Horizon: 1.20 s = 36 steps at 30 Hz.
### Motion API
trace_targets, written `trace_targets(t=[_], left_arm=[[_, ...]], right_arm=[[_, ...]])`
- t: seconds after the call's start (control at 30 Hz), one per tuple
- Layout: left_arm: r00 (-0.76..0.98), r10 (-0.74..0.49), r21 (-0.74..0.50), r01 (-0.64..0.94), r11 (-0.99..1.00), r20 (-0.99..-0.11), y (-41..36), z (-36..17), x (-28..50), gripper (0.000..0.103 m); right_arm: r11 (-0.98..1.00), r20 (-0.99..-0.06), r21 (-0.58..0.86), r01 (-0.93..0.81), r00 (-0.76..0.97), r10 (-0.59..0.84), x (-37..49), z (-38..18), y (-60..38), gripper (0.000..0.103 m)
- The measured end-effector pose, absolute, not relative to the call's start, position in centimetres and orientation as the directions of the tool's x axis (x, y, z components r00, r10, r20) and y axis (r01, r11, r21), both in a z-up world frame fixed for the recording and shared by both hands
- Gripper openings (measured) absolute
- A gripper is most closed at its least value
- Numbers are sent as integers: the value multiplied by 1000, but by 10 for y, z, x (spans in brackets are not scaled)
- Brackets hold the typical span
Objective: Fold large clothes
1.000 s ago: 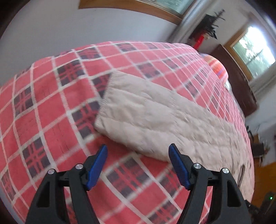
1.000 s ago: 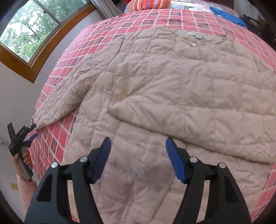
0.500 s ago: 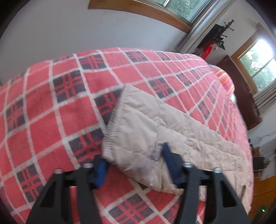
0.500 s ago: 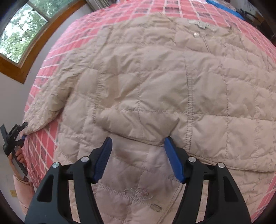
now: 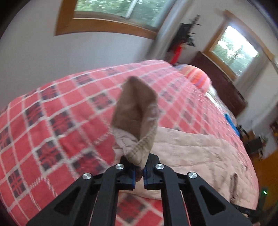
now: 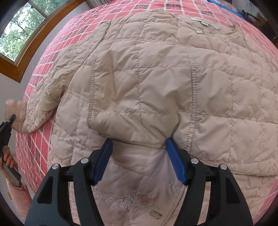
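A beige quilted jacket (image 6: 156, 83) lies spread on a red plaid bedspread (image 6: 73, 31), collar label at the far end. One sleeve is folded across its front. My right gripper (image 6: 139, 147) is open, its blue fingers pressed against the edge of that folded sleeve's cuff. In the left wrist view my left gripper (image 5: 138, 171) is shut on the other sleeve's ribbed cuff (image 5: 137, 111), which stands lifted above the bedspread (image 5: 52, 118); the jacket body (image 5: 199, 153) lies to the right. In the right wrist view, the left gripper (image 6: 7, 126) shows at the left edge beside the raised sleeve (image 6: 40, 111).
A wall with wood-framed windows (image 5: 111, 15) runs behind the bed. A striped pillow (image 5: 198, 76) and dark wooden furniture (image 5: 224, 87) sit at the far right. A blue item (image 5: 231, 123) lies on the far edge. A hand (image 6: 8, 160) in a pink sleeve holds the left gripper's handle.
My left gripper closed on the sleeve cuff and lifted it off the bedspread. My right gripper moved in closer to the folded sleeve's edge, still open.
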<state>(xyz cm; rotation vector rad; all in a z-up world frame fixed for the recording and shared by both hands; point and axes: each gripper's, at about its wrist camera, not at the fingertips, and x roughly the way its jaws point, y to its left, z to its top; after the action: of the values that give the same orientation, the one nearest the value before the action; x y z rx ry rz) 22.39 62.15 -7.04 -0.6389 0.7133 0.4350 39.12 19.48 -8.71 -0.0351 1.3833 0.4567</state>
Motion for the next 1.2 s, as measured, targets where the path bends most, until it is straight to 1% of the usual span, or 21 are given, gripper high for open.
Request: trace_targets(t=[0.2,0.3,0.53,0.77,0.93,1.03,1.07,1.1,1.17,1.2], left_arm=[[686,116,-343,-494,799,-718,580,-66,254,5],[719,45,-346,-387,855,-693,540,-60,261,5],[706,-79,-341,-239,909,-704,466,-66,288,5],[633,-141,-348,-216,912,-761,440,-101,312,5],[606,-145,-338,-217,916,-782,437,-112,315,6],[606,-173,-360,-202,911,-776,440,-114,313,13],[606,-180,-365,-197,910,-775,441,-113,312,19],[605,-188,-371,-192,909,-774,442,-112,311,28],[604,-219,-390,-167,905,-766,442,-108,303,40],[605,-230,-396,-155,905,-762,443,-105,300,44]], right_arm=[[911,-949,240,-336,117,293,391,-87,194,66],[907,-946,253,-336,111,305,392,-86,193,66],[901,-939,275,-336,105,326,392,-85,188,66],[897,-936,284,-338,102,336,392,-84,184,65],[899,-939,279,-337,103,329,391,-84,185,65],[903,-942,266,-337,106,317,391,-83,188,65],[904,-944,261,-338,108,312,391,-84,190,65],[905,-945,256,-339,110,308,390,-84,193,65],[908,-948,244,-340,115,297,389,-84,197,65],[910,-949,238,-340,117,292,389,-83,198,65]])
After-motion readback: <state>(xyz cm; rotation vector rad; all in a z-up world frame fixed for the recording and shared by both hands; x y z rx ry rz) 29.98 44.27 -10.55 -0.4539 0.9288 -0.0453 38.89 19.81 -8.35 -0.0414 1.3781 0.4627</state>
